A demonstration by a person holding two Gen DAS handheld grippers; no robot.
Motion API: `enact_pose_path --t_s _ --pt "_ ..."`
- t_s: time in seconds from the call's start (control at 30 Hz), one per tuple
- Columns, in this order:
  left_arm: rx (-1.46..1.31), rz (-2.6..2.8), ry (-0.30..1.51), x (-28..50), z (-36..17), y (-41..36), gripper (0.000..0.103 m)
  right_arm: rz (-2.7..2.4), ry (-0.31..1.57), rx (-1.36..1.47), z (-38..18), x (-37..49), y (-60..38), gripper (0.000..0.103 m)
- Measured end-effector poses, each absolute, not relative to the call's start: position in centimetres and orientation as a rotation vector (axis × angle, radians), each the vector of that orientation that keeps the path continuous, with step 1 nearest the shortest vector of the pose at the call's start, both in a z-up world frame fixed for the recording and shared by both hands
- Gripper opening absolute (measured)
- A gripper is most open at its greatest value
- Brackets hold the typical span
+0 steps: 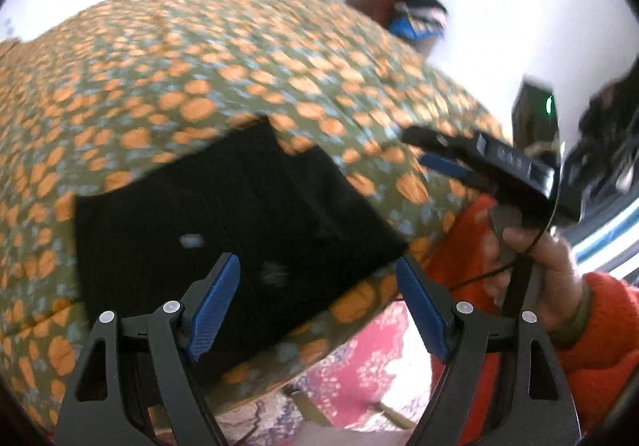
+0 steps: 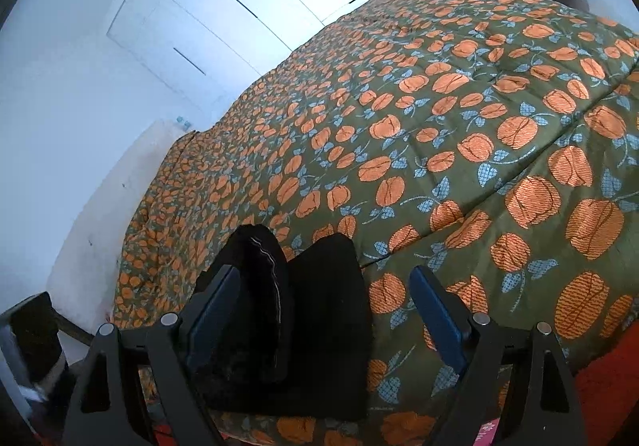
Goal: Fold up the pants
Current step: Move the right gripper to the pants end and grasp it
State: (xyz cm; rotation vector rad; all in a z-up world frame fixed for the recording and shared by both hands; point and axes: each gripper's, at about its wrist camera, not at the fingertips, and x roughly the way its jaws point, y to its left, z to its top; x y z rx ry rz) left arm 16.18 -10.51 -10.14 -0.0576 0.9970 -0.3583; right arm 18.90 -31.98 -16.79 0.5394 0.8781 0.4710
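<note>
Pants (image 1: 223, 230) folded on floral bedspread (image 1: 199, 58), both hand-held grippers (image 1: 319, 310) (image 2: 323, 318) released, empty

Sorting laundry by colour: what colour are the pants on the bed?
Black pants, clearest in the left wrist view.

Motion blur is softening the whole left wrist view; pale specks on the black pants (image 1: 223, 230) are perhaps lint. The right gripper (image 1: 423, 150) is smearing. The bedspread (image 2: 439, 126) is running past the frame's edge.
</note>
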Motion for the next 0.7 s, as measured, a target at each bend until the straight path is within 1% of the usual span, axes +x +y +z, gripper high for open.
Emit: enact_pose_path --t_s 0.03,0.1,0.17,0.2,0.27,0.33,0.4,0.47,0.57,0.7 --pt "-0.088 -0.311 0.984 16.0 -9.8 -8.1 0.087 0.486 0.880 0.557 -16.7 18.9 -32.0 0.086" --pt "-0.159 -0.204 0.980 15.8 -10.1 -3.7 0.089 0.549 0.907 0.610 -16.9 19.1 -31.7 0.086" --pt "-0.270 -0.077 1.003 15.5 -11.6 1.0 0.088 0.642 0.947 0.670 -17.2 19.5 -30.7 0.086" --pt "-0.331 -0.028 1.011 15.1 -12.4 3.0 0.085 0.682 0.960 0.686 -17.1 19.7 -30.1 0.086" --pt "-0.418 0.028 1.003 14.0 -13.9 5.6 0.083 0.761 0.989 0.691 -16.9 20.2 -28.4 0.086" --pt "-0.448 0.072 0.998 12.9 -15.3 6.6 0.083 0.839 1.065 0.669 -17.0 20.7 -26.4 0.085" --pt "-0.468 0.093 1.013 12.3 -16.7 7.1 0.083 0.907 1.176 0.607 -17.4 21.1 -24.2 0.079" --pt "-0.484 0.091 1.029 12.2 -17.6 7.3 0.083 0.948 1.255 0.505 -17.9 21.1 -22.3 0.077" --pt "-0.484 0.091 1.037 12.0 -18.1 7.4 0.083 0.951 1.299 0.351 -18.6 21.2 -20.5 0.076" --pt "-0.494 0.089 1.020 11.8 -17.8 8.0 0.083 0.957 1.361 0.296 -20.2 22.4 -19.6 0.073"
